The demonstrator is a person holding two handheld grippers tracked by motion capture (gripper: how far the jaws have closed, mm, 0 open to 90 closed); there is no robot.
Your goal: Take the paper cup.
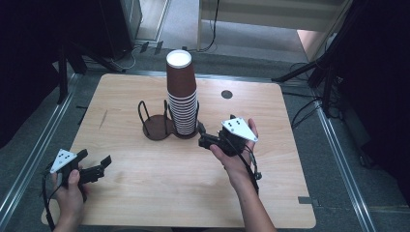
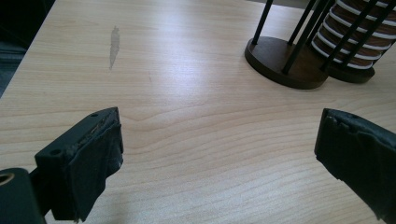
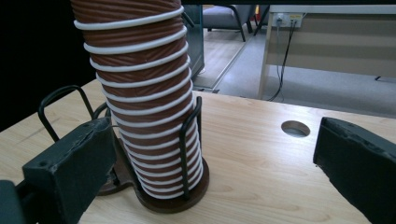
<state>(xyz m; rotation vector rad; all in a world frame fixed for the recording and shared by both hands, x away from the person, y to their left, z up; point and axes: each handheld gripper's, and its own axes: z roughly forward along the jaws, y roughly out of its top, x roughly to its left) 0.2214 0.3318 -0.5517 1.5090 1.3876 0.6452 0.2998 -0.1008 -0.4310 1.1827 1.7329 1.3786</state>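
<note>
Cups (image 1: 183, 99) stacked; right gripper (image 1: 202, 136) near — open.

I see bare table (image 1: 145, 193) between my grippers; the cup stack (image 1: 182, 96) in its wire holder (image 1: 157, 126) blocks the middle, touching nothing else.

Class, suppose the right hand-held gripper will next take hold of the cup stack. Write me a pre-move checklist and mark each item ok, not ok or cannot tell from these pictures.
1. Right hand-held gripper open: ok, jaws wide apart.
2. It holds nothing: ok, the gap is bare.
3. Cup stack in front of it: ok, but left of the gap's centre in the right gripper view.
4. Stack seated in the holder: ok, upright inside its wire posts.
5. Left hand-held gripper clear of the path: ok, open near the table's left front.
6. Jaws wide enough for the stack: cannot tell.
</note>
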